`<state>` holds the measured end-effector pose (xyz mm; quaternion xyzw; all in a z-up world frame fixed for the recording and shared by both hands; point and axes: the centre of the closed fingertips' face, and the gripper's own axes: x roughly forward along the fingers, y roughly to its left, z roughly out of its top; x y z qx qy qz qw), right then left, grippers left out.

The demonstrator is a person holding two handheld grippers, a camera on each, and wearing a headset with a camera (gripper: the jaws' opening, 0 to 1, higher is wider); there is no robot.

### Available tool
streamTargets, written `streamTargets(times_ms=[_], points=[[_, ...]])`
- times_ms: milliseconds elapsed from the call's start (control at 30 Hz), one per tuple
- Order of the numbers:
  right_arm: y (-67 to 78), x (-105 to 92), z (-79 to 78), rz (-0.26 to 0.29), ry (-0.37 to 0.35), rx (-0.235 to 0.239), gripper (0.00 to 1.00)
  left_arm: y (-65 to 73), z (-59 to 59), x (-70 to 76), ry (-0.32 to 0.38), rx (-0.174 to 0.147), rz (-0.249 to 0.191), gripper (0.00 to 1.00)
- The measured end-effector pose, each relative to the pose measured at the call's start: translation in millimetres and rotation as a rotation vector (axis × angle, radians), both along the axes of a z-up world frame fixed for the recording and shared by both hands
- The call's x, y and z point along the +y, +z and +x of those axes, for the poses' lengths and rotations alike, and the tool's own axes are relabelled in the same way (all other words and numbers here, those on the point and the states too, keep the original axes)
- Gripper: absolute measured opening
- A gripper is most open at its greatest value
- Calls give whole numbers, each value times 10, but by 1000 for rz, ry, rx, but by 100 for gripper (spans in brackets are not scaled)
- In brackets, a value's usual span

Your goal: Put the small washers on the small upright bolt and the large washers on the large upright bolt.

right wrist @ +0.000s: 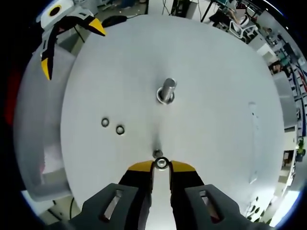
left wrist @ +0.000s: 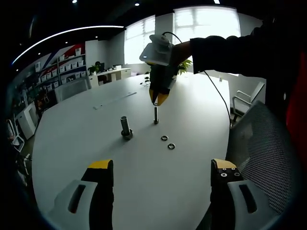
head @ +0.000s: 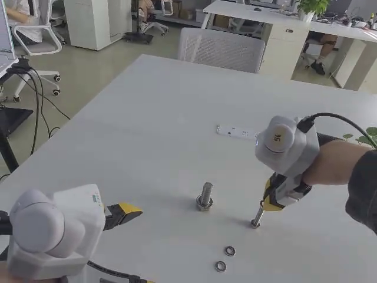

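**Head view with both gripper views.** A white table (head: pixel 147 118) is seen from above, and a grey mesh chair (head: pixel 221 50) is pushed up to its far edge. The left gripper (left wrist: pixel 161 165) is held low over the near left part of the table. Its yellow-tipped jaws are spread wide, and nothing is held between them. The right gripper (head: pixel 263 206) is pointed down at the table on the right. Its jaws are drawn almost together, and a small washer (right wrist: pixel 161 163) is pinched between the yellow tips. A thin white strip (head: pixel 235 132) is laid flat farther back on the table.

The large bolt (head: pixel 205 196) is stood upright near the table's middle, between the two grippers. A wider ring is seen around its foot; whether this is a washer or the bolt's own head cannot be told. The small bolt (head: pixel 257 220) is stood upright to the right of the large bolt, apart from it and directly beneath the right gripper's tips. In the right gripper view the pinched washer is shown just beside the top of the small bolt; whether the two are touching cannot be told. Two loose washers (head: pixel 230 251) are laid flat on the table, close to each other and nearer the person than both bolts.
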<state>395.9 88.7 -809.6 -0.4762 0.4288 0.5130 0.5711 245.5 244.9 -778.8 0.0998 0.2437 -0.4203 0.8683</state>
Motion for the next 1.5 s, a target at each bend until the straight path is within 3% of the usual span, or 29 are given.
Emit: streamTargets(times_ms=[467, 1200, 1500], points=[[-79, -5, -1, -11, -3, 19, 14, -14, 4, 22, 3, 4, 0, 83], [-419, -17, -25, -21, -18, 60, 14, -41, 9, 30, 8, 11, 7, 83], [-495, -17, -42, -21, -24, 72, 14, -44, -1, 39, 10, 15, 8, 83]])
